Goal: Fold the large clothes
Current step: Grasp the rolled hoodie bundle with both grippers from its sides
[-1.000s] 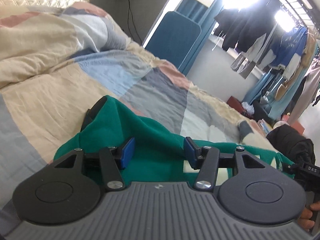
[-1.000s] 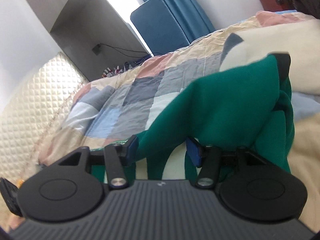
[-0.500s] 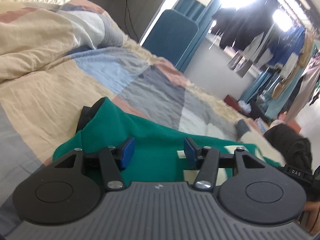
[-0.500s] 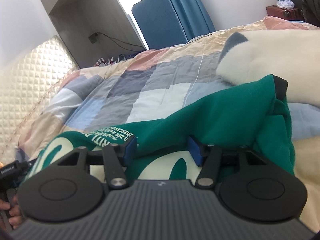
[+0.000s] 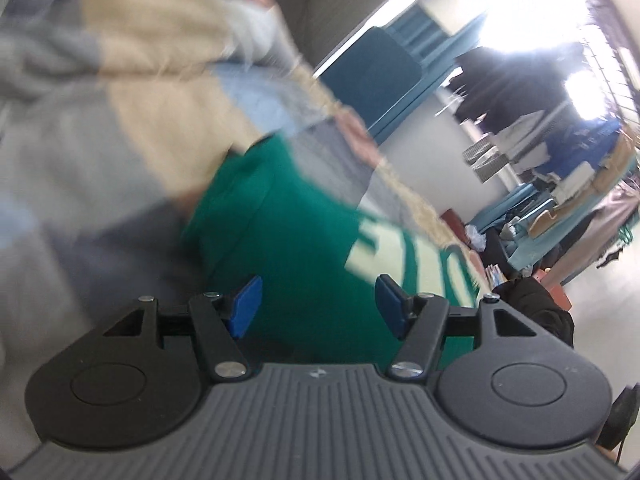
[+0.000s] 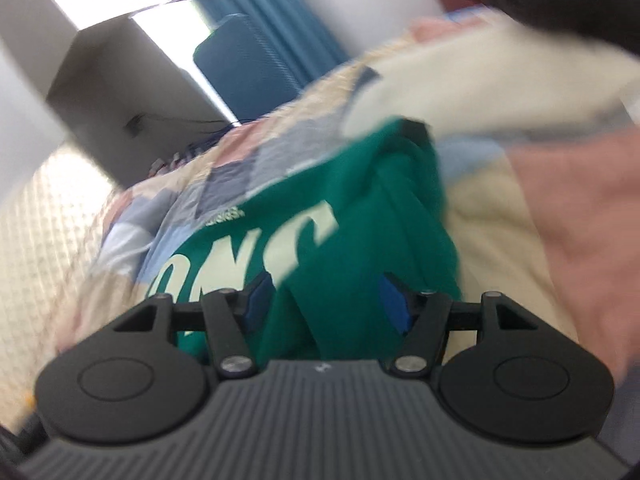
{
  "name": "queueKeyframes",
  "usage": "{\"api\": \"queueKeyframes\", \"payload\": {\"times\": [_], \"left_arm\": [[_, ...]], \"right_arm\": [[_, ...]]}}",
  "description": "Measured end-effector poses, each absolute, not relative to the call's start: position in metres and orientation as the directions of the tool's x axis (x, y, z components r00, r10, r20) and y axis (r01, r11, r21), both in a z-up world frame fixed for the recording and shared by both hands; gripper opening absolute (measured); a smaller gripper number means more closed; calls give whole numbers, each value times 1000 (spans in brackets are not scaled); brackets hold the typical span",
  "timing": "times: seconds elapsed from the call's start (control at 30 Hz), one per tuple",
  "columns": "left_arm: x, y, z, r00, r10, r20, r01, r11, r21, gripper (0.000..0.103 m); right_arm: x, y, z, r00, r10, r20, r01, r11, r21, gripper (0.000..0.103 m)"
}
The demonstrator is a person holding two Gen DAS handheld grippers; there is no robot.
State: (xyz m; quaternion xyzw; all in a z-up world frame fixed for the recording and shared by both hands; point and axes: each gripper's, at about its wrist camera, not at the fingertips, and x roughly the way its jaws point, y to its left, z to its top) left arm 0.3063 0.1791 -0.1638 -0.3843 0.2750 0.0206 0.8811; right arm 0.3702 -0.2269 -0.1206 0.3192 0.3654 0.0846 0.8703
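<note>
A: While both frames are smeared w/ blur, start close: left gripper [image 5: 318, 306], blue pads apart, jaws opening. Green sweatshirt [image 5: 296, 240] shows between them, but pads don't look pressed on it, so I'd call it released.

B: Right gripper [image 6: 326, 306] same deal. Jaws opening, green cloth bunched in the gap between the pads, no clamp that I can see. Blur's bad there tho, so a light touch on one pad isn't ruled out.

A: Sweatshirt itself lies on the patchwork quilt [image 5: 168, 128], cream lettering up, just ahead of both grippers.

B: Risk, imo: cloth snags on a pad as the jaws part, gets dragged along and the fold comes undone. Right side's worse, fabric's piled thick there.

A: Also the quilt's rumpled, so the garment may sit skewed and the next fold goes crooked.

B: Containers?

A: None near. Far back in the left view, past the blue chair [image 5: 372, 76], a grey basket-like thing [image 5: 486, 160] by the hanging clothes [image 5: 516, 84]. Contents: can't tell, too small.
</note>
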Motion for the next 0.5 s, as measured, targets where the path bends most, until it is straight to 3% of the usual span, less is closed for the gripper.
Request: {"api": "queueKeyframes", "payload": {"times": [0.23,0.47,0.5], "left_arm": [[313,187,-190,826,-203,-526,-300,632,-715,69],[329,200,-215,859,-241,-451,-296,485,-823,69],[331,201,-215,864,-240,-442,-291,478,-829,69]], "right_arm": [[364,-233,-160,682,422,-597,240,642,728,63],[391,-228,-193,694,432,-576,279,577,768,61],[393,-226,-193,704,429,-566,262,584,769,52]]}}
